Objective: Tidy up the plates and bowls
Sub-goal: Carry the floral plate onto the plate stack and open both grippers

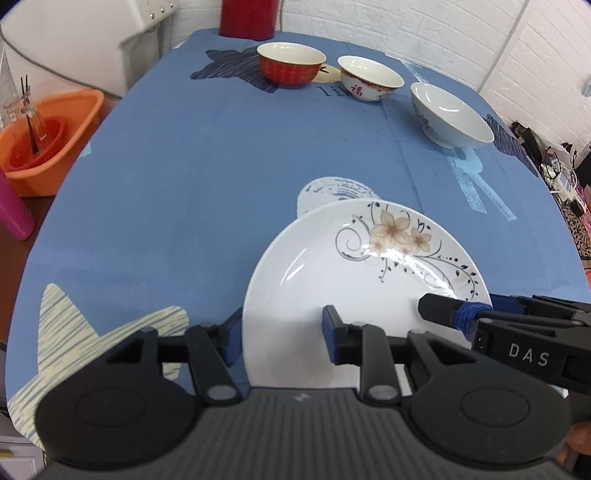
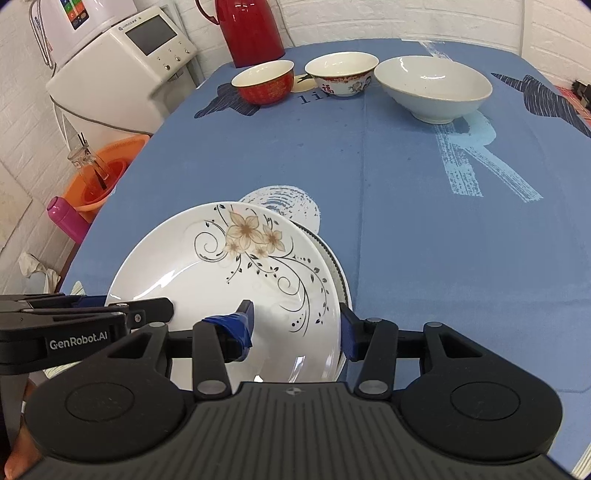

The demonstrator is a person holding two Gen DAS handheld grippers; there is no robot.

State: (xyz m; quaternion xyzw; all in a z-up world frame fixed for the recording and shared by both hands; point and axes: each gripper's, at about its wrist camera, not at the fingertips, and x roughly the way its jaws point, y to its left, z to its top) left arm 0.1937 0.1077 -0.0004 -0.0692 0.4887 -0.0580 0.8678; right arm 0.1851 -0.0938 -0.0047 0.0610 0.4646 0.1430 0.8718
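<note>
Left claw (image 1: 282,332) clamped on flowered plate's (image 1: 332,280) left rim | right claw (image 2: 297,328) clamped on right rim

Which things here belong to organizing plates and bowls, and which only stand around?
Job: flowered plate, second plate under it, red bowl, patterned bowl, large white bowl.

Around: red thermos, orange basin, pink bottle, white appliance.

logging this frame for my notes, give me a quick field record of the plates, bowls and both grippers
held item: floral plate, over a second plate
left gripper: astride the plate's left rim
right gripper: astride its right rim
bowls: red bowl, patterned bowl, large pale bowl, in a row at the far end
surface: blue tablecloth
</note>
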